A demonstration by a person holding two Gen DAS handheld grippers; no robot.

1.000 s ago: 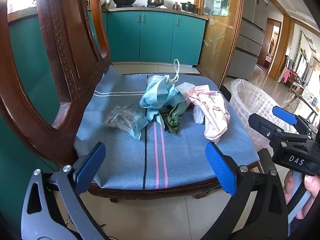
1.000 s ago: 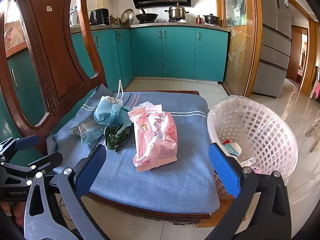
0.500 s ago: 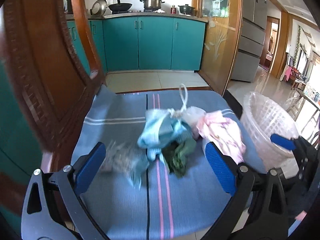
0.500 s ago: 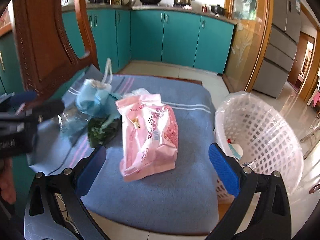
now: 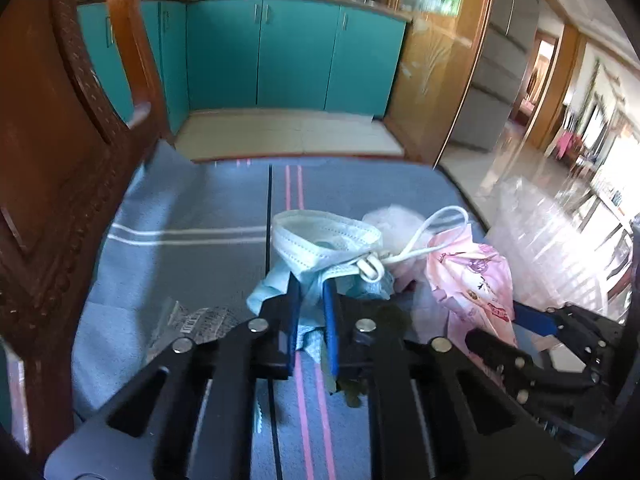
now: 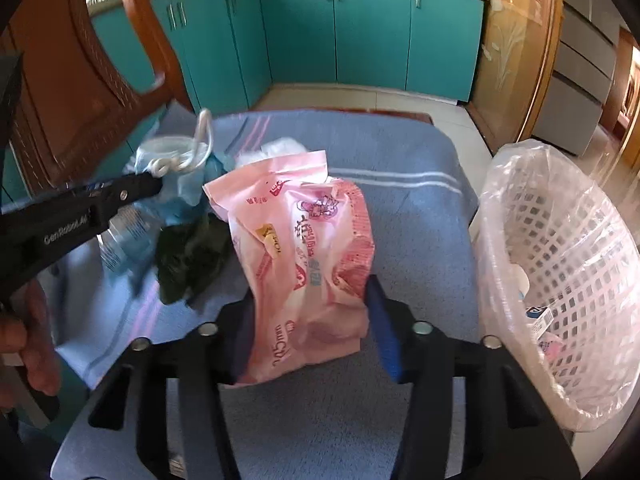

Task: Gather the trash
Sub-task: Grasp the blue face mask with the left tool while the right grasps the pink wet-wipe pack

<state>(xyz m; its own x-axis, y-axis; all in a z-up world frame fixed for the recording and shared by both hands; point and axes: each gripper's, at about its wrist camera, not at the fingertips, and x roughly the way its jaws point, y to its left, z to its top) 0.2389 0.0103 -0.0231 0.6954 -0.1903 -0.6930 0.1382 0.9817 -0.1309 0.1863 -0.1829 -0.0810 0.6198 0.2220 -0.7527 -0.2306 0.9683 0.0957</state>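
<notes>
Trash lies on a blue cloth (image 5: 192, 216) on a wooden chair seat. My left gripper (image 5: 308, 296) is shut on a light blue face mask (image 5: 324, 240), whose white ear loop (image 5: 432, 232) sticks out to the right. My right gripper (image 6: 312, 320) is closed around the lower end of a pink plastic package (image 6: 304, 240). A dark green wrapper (image 6: 188, 256) and a clear crumpled wrapper (image 5: 192, 320) lie beside them. The pink package also shows in the left wrist view (image 5: 472, 280), and the mask in the right wrist view (image 6: 176, 172).
A white lattice basket with a clear bag liner (image 6: 560, 280) stands on the floor right of the chair, with some trash inside. The carved wooden chair back (image 5: 60, 160) rises on the left. Teal kitchen cabinets (image 5: 296, 52) stand behind.
Both grippers moved forward over the seat and closed: the left on the face mask, the right on the pink package. Both were open before.
</notes>
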